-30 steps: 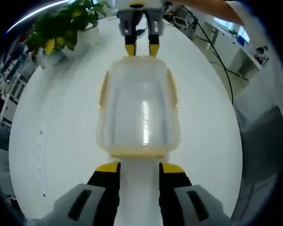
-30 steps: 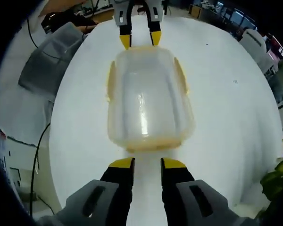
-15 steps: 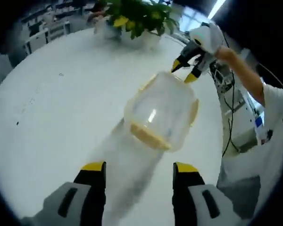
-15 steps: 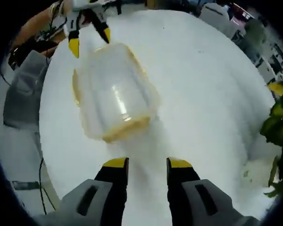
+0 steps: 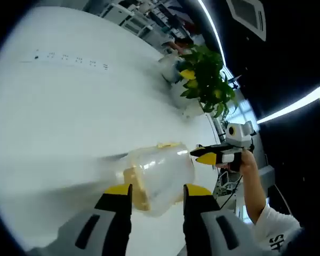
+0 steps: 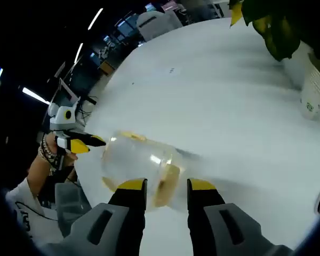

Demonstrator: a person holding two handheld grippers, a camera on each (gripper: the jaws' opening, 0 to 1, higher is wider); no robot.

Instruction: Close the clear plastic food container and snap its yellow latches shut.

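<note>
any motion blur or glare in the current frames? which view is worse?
Left gripper view: the white round table smears in streaks and the clear plastic food container has soft edges; the left tool stays sharp. Right gripper view: milder blur, with a small glare spot on the container; the right tool is crisp.

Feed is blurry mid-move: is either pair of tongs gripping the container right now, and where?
Nothing looks held. The clear container lies on the white table, beyond the open left tongs. The open right tongs frame its near end, with no clear contact.

open table [image 5: 58,106], potted plant [image 5: 205,80] beyond
</note>
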